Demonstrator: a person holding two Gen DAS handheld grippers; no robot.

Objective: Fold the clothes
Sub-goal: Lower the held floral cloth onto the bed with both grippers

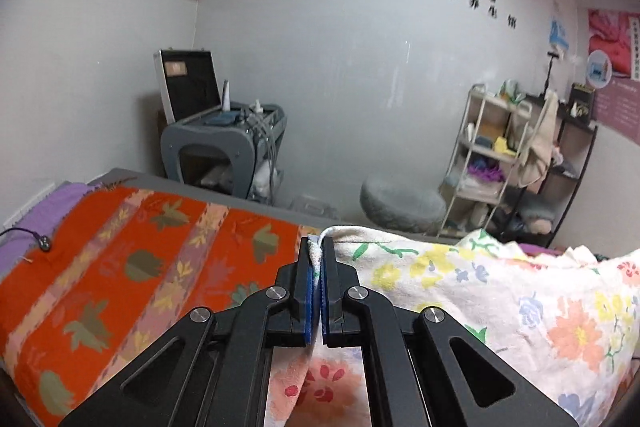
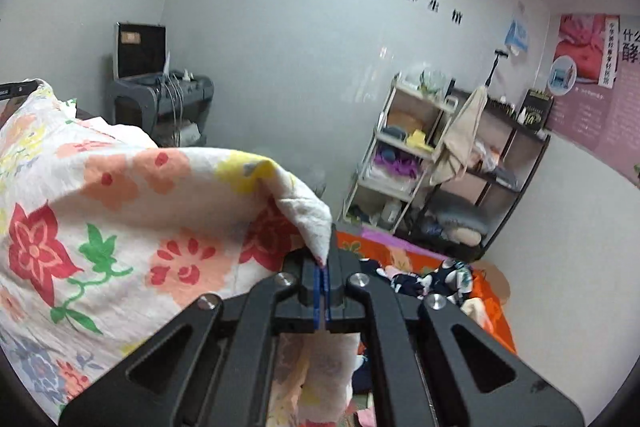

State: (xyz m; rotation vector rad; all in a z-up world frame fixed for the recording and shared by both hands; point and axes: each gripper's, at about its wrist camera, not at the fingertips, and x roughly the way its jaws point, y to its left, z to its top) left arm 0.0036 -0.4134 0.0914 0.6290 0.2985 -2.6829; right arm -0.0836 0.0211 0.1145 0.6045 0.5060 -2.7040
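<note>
Both grippers, left (image 1: 316, 247) and right (image 2: 325, 267), pinch the floral garment (image 1: 500, 287) above the orange bedspread (image 1: 140, 267) (thin corner grips could slip free).

The left gripper (image 1: 318, 247) points forward and somewhat downward, its two black fingers (image 1: 298, 267) drawn together with the blue pads pinching a fold of the floral cloth (image 1: 500, 291). The right gripper (image 2: 326, 247) sits at a similar downward tilt, jaws likewise pressed close on a corner of the same cloth, though its fingertips seem partly hidden by the fabric.
</note>
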